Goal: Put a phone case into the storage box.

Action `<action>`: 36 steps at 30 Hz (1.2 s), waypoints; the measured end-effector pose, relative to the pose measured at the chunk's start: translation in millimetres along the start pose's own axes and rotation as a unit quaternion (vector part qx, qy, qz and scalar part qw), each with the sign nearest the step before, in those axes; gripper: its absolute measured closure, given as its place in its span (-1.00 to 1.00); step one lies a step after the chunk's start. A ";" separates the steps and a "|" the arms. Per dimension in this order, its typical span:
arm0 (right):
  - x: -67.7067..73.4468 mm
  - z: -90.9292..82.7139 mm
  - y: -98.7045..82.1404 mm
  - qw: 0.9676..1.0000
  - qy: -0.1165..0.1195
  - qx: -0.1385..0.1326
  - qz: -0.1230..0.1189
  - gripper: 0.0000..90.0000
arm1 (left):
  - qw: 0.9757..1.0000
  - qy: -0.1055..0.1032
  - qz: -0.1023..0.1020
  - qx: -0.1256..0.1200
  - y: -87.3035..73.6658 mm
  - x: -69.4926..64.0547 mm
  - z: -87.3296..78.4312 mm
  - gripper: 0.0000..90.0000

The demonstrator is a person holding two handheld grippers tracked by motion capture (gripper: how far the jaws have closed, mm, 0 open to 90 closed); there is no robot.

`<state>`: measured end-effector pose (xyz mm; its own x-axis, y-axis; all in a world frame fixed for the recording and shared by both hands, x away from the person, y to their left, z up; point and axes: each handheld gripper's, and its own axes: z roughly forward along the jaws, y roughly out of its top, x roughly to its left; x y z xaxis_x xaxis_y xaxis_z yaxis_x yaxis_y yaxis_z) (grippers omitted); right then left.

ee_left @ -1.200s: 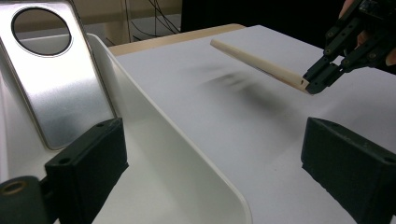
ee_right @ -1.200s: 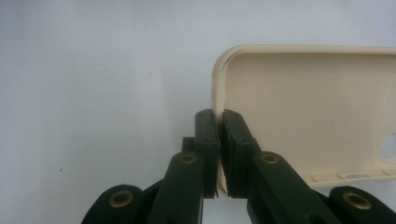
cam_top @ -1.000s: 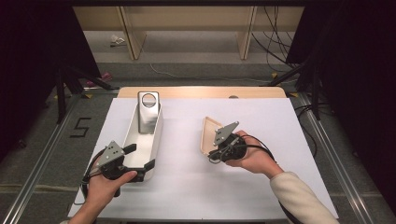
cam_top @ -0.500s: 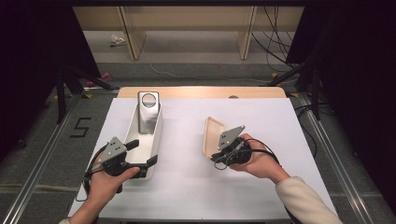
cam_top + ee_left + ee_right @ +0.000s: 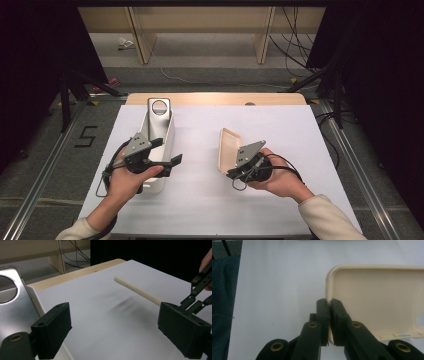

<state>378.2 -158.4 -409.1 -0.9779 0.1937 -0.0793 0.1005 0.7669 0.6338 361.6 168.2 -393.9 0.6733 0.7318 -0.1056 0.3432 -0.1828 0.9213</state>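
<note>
A cream plastic lid (image 5: 226, 149) stands tilted on its long edge on the white table, right of centre. My right gripper (image 5: 234, 173) is shut on its near rim. In the right gripper view the two jaws (image 5: 328, 301) pinch the lid's thin wall (image 5: 374, 297), hollow side to the right. A long white and silver container (image 5: 160, 122) with a round hole at its far end lies at the left. My left gripper (image 5: 167, 151) hovers over its near end, open and holding nothing. In the left gripper view its jaws (image 5: 117, 315) stand wide apart, with the lid's edge (image 5: 137, 291) beyond them.
A white sheet covers the table (image 5: 280, 210), with a wooden strip (image 5: 215, 98) along the far edge. Dark stands and cables flank the table on the floor. A pale wooden shelf frame (image 5: 200, 20) stands behind. White surface lies between the container and the lid.
My left gripper has lifted and swung right, over the container's near end. My right gripper has drawn the lid slightly toward the near side, and the lid stands steeper.
</note>
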 end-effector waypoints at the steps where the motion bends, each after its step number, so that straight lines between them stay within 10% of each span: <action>1: 0.8 0.0 0.0 1.000 0.000 -0.002 0.001 0.92 | 1.000 -0.001 0.001 0.004 2.5 -0.5 4.4 -0.76; 36: 14.2 6.5 12.8 1.000 0.000 -0.005 -0.021 0.92 | 0.995 -0.015 -0.008 0.100 49.2 -23.7 108.2 -0.60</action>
<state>366.8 -141.8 -407.1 -0.9812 0.1614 -0.1057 0.0576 0.7679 0.6380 433.4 70.8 -386.6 0.6859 0.7154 -0.1332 0.4747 -0.3010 0.8271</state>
